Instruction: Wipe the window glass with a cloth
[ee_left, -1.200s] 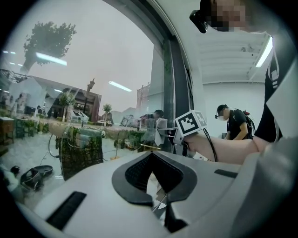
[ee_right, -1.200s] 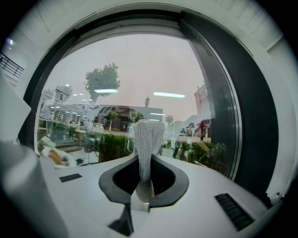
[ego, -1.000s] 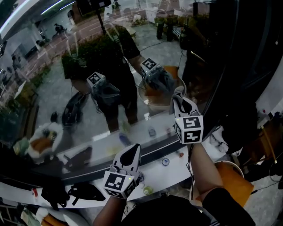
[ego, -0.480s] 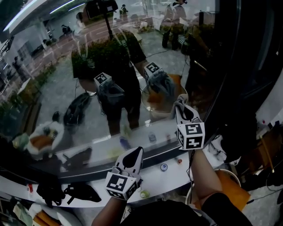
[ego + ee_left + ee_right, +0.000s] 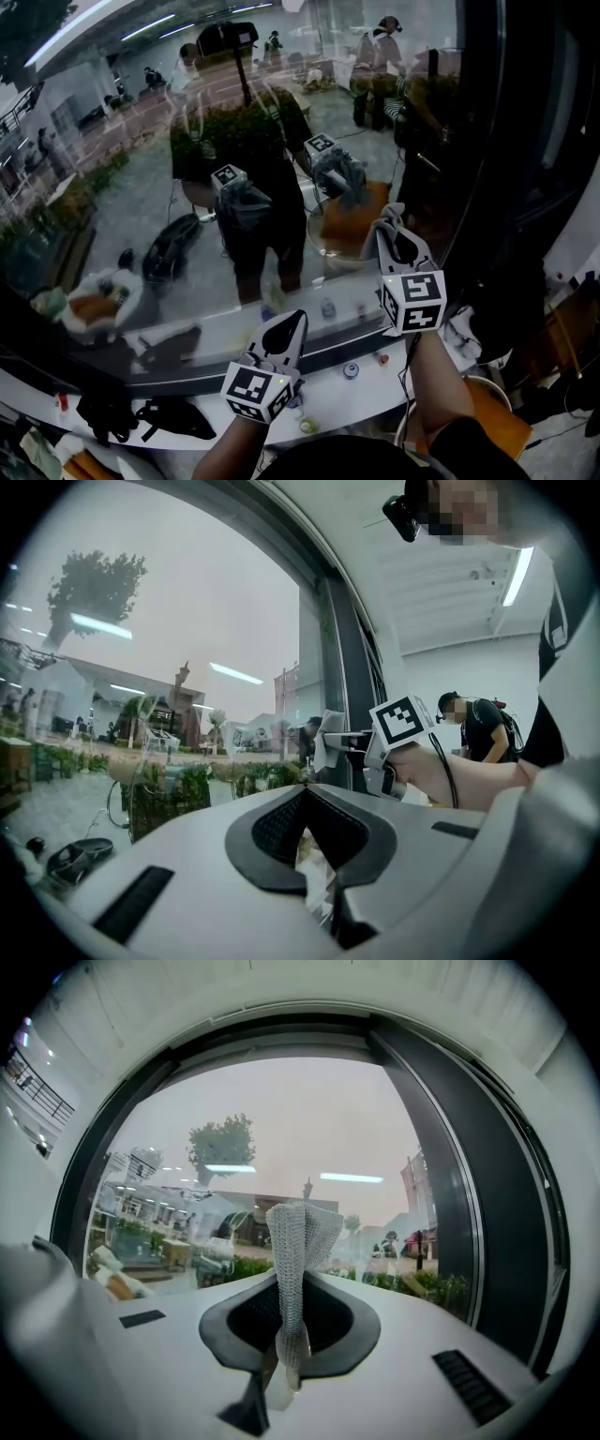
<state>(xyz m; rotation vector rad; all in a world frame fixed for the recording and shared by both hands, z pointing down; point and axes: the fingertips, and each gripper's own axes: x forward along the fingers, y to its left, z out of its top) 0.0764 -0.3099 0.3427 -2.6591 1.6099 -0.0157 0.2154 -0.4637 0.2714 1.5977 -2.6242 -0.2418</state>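
The window glass [image 5: 187, 187] fills the head view and mirrors me and both grippers. My right gripper [image 5: 392, 228] is raised at the pane's right side, shut on a grey mesh cloth [image 5: 298, 1241] that stands up between its jaws; the cloth's top [image 5: 386, 217] is at the glass. From the left gripper view the same cloth [image 5: 330, 735] shows beside the dark frame. My left gripper [image 5: 291, 323] is lower, over the sill, with its jaws together and nothing clearly held.
A white sill [image 5: 394, 380] runs below the glass with small caps [image 5: 351, 370] and black items [image 5: 173, 412] on it. A dark window frame [image 5: 487, 187] borders the pane at the right. Another person [image 5: 478, 728] stands behind in the room.
The right gripper with the cloth has shifted slightly right and down along the glass. The left gripper has hardly moved. The head view has tilted a little.
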